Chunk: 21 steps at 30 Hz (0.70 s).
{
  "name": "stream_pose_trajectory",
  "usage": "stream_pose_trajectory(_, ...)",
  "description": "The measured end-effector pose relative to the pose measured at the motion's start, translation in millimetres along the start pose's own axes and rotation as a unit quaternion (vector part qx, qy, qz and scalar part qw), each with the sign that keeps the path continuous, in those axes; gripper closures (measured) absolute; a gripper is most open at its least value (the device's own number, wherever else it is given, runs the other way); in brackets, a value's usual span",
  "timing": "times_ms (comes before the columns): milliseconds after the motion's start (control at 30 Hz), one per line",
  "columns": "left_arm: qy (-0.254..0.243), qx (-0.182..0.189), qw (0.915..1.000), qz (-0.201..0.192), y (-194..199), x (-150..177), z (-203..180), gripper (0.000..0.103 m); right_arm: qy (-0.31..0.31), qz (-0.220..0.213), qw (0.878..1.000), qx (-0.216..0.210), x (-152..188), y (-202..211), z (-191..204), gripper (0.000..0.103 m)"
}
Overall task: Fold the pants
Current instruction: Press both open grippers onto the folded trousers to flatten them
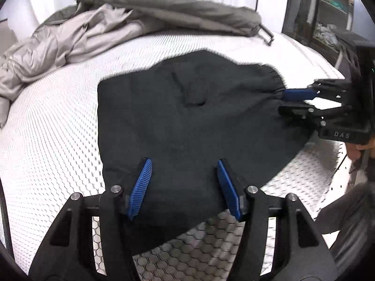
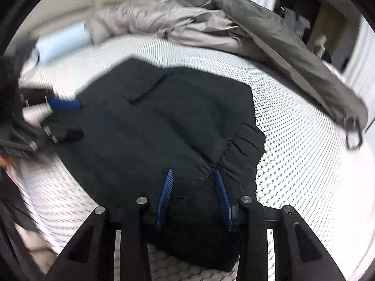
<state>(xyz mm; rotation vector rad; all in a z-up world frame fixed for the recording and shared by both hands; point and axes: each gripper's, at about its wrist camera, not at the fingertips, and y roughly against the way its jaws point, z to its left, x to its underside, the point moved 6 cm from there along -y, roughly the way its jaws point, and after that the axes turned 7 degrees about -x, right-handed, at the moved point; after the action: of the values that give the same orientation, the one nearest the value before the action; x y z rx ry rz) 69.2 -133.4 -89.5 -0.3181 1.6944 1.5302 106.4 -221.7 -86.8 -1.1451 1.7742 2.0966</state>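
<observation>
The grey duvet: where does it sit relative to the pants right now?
In both wrist views the grey duvet lies bunched along the far side of the white mattress, beyond the dark pants, apart from them with bare mattress between.

You see the pants [image 1: 187, 117] as one plain black shape with no print, gathered into dark pleats at the waistband [image 2: 241, 149]. The mattress [image 1: 58, 117] beneath them is white, covered in a fine honeycomb pattern of small dark cells. Your left tongs [image 1: 184, 167] are black with ribbed blue pads [image 1: 141, 187], and your right tongs [image 2: 194, 175] match: black frame, ribbed blue pads [image 2: 165, 196]. Silver pins dot both frames. At the far side lies a duvet [image 1: 82, 32], pale grey on one face and darker olive-grey on the other. A pale blue pillow [image 2: 63, 42] sits at the head.
</observation>
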Motion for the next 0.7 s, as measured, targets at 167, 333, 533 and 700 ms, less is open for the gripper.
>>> stream_pose_trajectory(167, -0.026, 0.029, 0.9992, 0.001, -10.6, -10.9, -25.8, 0.047, -0.026, -0.006, 0.998, -0.062, -19.7, -16.3, 31.7, 0.064)
stream_pose_trajectory(333, -0.069, 0.003, 0.9975, 0.015, -19.7, 6.1, -23.0, 0.047, 0.060, 0.028, 0.997, -0.028, -16.1, -49.4, 57.9, 0.065)
stream_pose_trajectory(533, 0.004, 0.016, 0.9997, 0.015, 1.3, 21.1, 18.5, 0.046, 0.006, 0.010, 1.000, 0.003, 10.0, -1.6, -0.8, 0.061)
stream_pose_trajectory(700, 0.002, 0.002, 0.9998, -0.019, 10.2, -6.6, 9.8, 0.046, -0.054, -0.051, 0.997, -0.036, -19.2, 15.9, -9.0, 0.061)
